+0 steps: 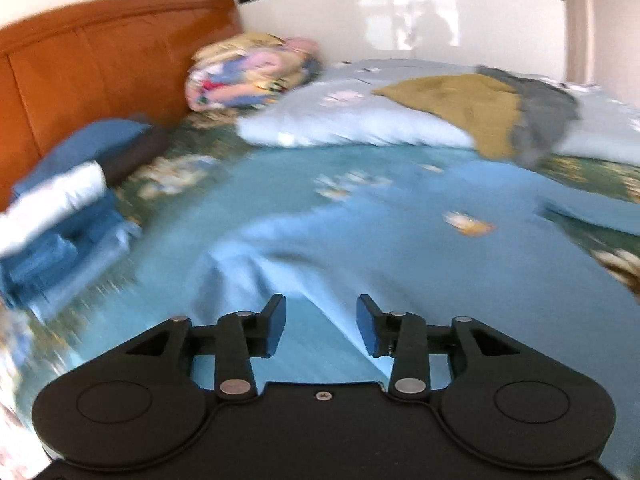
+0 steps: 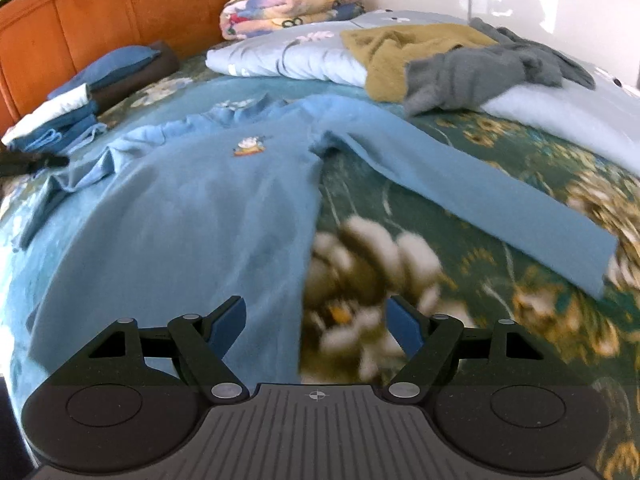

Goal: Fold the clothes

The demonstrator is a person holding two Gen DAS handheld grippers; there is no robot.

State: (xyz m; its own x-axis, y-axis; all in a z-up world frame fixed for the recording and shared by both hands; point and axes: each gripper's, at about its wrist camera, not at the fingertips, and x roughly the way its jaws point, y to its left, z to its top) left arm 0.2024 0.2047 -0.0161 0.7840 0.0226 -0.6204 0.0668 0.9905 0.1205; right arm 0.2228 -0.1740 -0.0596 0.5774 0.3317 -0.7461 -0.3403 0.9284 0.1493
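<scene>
A light blue long-sleeved shirt with a small chest emblem lies spread face up on the bed. Its right sleeve stretches out to the right; its left sleeve is bunched at the left. My right gripper is open and empty, over the shirt's lower right hem edge. My left gripper is open and empty, just above the shirt's blue fabric, where a fold ridge runs between the fingers. The left wrist view is motion-blurred.
A pile of mustard and grey clothes lies on a pale quilt at the back. Folded blue, white and brown clothes are stacked at the left by the orange headboard. A folded colourful blanket sits behind.
</scene>
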